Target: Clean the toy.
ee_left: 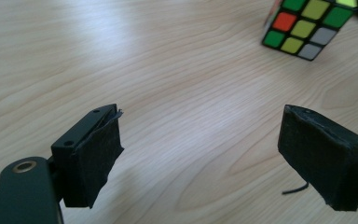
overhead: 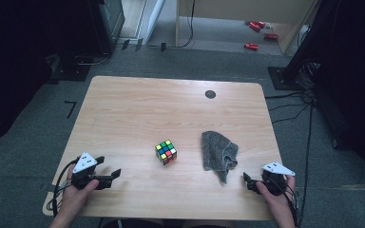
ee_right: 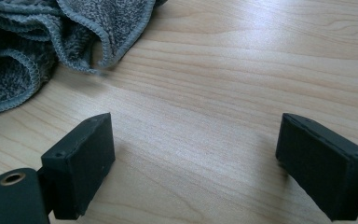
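We hold a hand-held gripper in each hand over the near edge of the tabletop [overhead: 138,99], a pale wood slab with rounded corners. The left hand-held gripper [overhead: 111,176] sits near the front left corner, its jaws wide apart with bare wood between them, pointing toward the puzzle cube [overhead: 166,152]; in its own view [ee_left: 200,154] the cube [ee_left: 307,25] shows at the upper right, well ahead of the jaws and untouched. The right hand-held gripper [overhead: 247,180] sits near the front right corner, jaws also standing apart and gripping nothing; in its own view [ee_right: 193,158] the grey cloth [ee_right: 37,42] lies crumpled at the upper left, near but clear of the jaws. From above, the cloth [overhead: 218,152] lies just right of the cube, the two apart, both around the middle of the near half. The far half of the tabletop is open apart from a small dark round disc [overhead: 210,94] near the back edge. There is open wood between each hand-held gripper and its nearest thing. We can read no writing or brand on anything; the cube's faces carry only coloured stickers.
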### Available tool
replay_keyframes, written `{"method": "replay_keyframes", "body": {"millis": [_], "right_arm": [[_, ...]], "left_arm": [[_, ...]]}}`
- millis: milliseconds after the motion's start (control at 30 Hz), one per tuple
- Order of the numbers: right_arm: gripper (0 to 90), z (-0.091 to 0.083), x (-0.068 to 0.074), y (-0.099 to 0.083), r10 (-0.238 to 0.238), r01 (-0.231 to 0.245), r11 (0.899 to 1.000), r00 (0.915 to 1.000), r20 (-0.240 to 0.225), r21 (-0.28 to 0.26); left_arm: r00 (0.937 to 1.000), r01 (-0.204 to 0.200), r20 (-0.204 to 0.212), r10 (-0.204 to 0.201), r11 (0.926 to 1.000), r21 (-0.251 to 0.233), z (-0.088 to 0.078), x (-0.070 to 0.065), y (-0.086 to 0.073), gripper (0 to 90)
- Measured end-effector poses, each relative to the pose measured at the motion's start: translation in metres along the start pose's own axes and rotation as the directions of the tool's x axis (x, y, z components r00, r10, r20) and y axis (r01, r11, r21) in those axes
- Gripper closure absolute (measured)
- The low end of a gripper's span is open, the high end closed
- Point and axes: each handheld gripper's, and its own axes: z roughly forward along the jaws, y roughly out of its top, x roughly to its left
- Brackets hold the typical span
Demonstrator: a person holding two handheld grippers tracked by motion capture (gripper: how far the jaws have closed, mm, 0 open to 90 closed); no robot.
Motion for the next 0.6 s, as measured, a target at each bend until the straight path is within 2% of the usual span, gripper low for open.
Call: {"method": "replay_keyframes", "body": {"millis": [133,300,367,467,533,600], "right_arm": [[11.1,0.000,0.000,0.000,0.002,-0.002,1.000,1.0000,0.001,0.001],[11.0,0.000,0.000,0.000,0.001,-0.001,1.000,1.0000,0.001,0.000],[11.1,0.000,0.000,0.000,0.001,-0.001,1.000,1.0000,0.001,0.001],[11.0,0.000,0.000,0.000,0.001,-0.001,1.000,1.0000,0.001,0.001],[11.0,0.000,0.000,0.000,0.002,-0.002,1.000,1.0000,0.001,0.001],[11.0,0.000,0.000,0.000,0.001,-0.001,1.000,1.0000,0.001,0.001]], "left_arm": [[0.9989,0.037,-0.030,-0.037,0.9992,0.014,-0.006,0.010,-0.010,13.9],[0.9961,0.031,-0.084,-0.026,0.9977,0.060,-0.009,0.017,-0.018,14.0],[0.9952,0.038,-0.092,-0.032,0.9973,0.063,-0.010,0.018,-0.020,14.0],[0.9912,0.026,-0.131,-0.016,0.9965,0.080,-0.010,0.019,-0.021,14.1],[0.9900,0.025,-0.140,-0.011,0.9953,0.094,-0.008,0.019,-0.022,14.1],[0.9871,-0.005,-0.158,0.024,0.9927,0.120,-0.005,0.015,-0.023,14.0]]}}
